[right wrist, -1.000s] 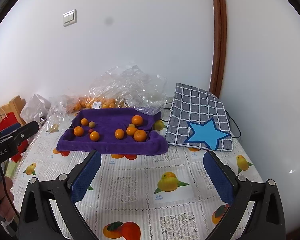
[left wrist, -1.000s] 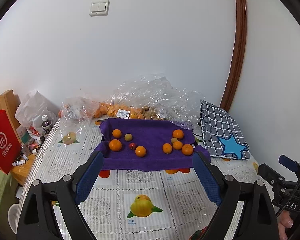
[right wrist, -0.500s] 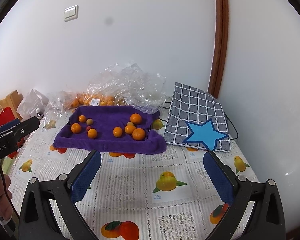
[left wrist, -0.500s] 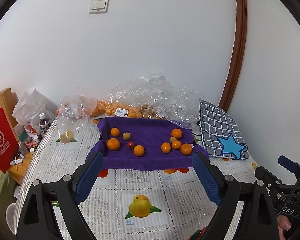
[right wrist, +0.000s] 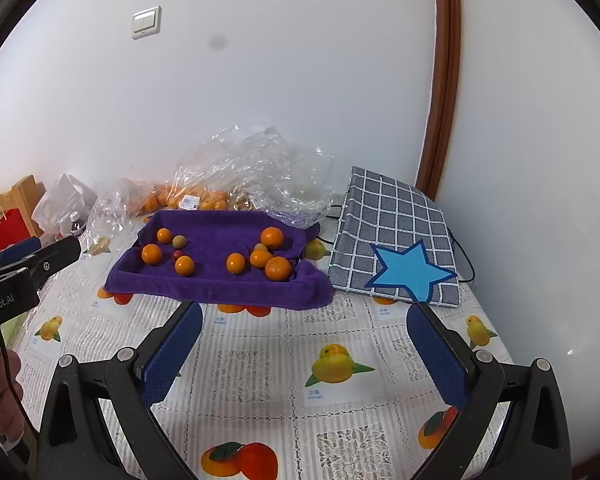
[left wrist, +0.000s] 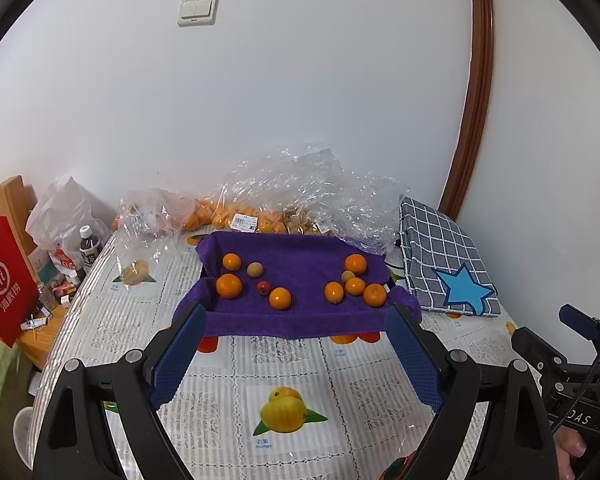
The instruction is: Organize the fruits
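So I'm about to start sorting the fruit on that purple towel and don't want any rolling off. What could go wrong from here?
1. The round oranges lie loose on the purple towel; a nudge from either open gripper could send neighbours rolling.
2. The small red fruit sits close between two oranges, so wide jaws may bump them.
3. The right-hand cluster is tightly packed, so picking one cleanly looks hard.
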Action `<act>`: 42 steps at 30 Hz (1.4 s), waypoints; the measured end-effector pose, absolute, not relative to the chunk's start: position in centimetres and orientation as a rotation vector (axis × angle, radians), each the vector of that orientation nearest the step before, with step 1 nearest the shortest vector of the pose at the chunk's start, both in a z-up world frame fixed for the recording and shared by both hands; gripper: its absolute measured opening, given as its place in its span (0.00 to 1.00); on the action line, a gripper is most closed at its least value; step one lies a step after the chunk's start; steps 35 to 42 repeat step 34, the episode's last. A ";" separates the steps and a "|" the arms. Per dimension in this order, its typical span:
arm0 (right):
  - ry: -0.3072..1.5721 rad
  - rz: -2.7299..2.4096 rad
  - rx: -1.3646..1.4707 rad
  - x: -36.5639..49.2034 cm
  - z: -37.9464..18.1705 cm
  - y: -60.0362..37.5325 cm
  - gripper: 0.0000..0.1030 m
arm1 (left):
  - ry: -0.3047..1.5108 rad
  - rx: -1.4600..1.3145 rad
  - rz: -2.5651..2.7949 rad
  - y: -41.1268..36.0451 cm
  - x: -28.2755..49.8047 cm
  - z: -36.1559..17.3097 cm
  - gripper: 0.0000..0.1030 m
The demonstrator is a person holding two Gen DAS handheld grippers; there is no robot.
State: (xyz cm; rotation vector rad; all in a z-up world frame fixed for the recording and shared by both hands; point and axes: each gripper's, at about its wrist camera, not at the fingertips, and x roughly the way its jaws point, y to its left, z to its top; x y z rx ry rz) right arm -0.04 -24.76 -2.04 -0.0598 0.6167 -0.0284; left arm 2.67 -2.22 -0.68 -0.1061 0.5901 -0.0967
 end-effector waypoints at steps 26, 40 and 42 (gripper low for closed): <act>0.617 -0.046 -0.055 -0.3 -2.1 -25.3 0.98 | 0.597 -0.093 -0.098 -2.5 2.8 -0.7 0.88; 0.617 -0.041 -0.057 -0.2 -2.1 -25.1 0.98 | 0.588 -0.090 -0.094 -2.3 2.7 -0.9 0.88; 0.617 -0.041 -0.057 -0.2 -2.1 -25.1 0.98 | 0.588 -0.090 -0.094 -2.3 2.7 -0.9 0.88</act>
